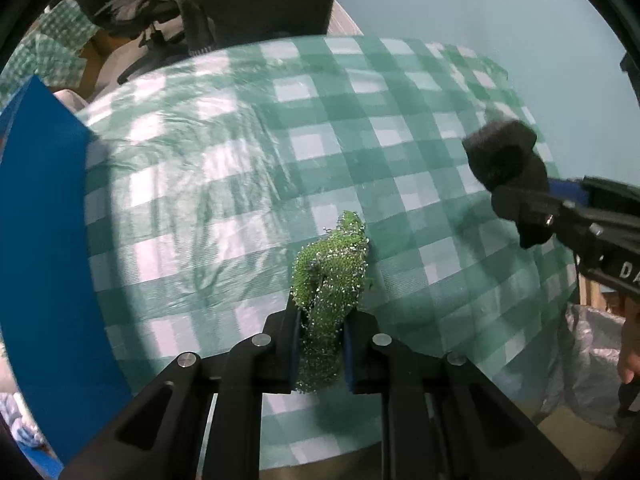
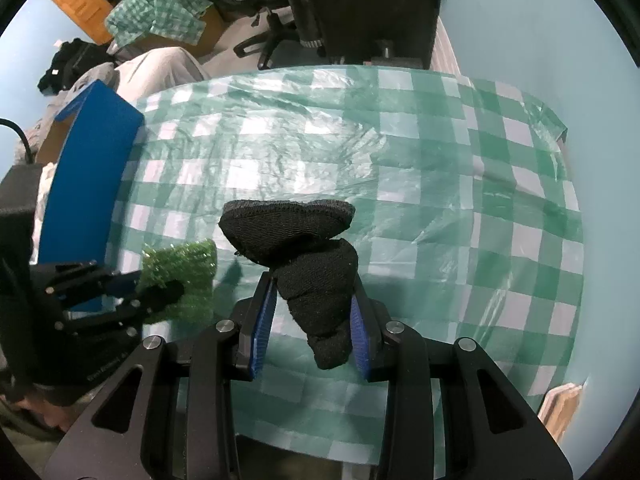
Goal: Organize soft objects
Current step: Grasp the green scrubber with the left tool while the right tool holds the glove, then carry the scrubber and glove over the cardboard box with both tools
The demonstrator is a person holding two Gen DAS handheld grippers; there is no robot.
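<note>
Left gripper (image 1: 322, 344) is clamped tight on a green glittery mesh scrubber (image 1: 330, 276), which hangs clear above the surface (image 1: 224, 184) w/ most of its bulk poking out past the fingertips. Right gripper (image 2: 314, 312) is clamped on a black knit sock (image 2: 308, 252); jaws stand partly apart b/c the bunched fabric fills the gap, and the sock's wide end flops forward beyond the tips. Both items are off the surface, near each other, not touching.

Risks, as I judge them: the scrubber is squashy and springy, so a pinch this near its lower end could let it twist or slip out during a fast swing. The sock is held by a folded lump only; loose end may drag, snag on the other gripper, or unfold and drop. W/ two loaded grippers side by side, crossing paths could bump one item out.

Around: green-and-white checked plastic cloth covers the surface, wrinkled and shiny, could catch a dragged item. A blue box (image 2: 86, 184) sits at the left edge of the surface, probably the drop spot, though its inside isn't visible. Its wall stands just beside the left gripper's path. Beyond the far edge: an office chair (image 2: 276, 4) draped w/ dark clothes; nothing else lies on the cloth.
</note>
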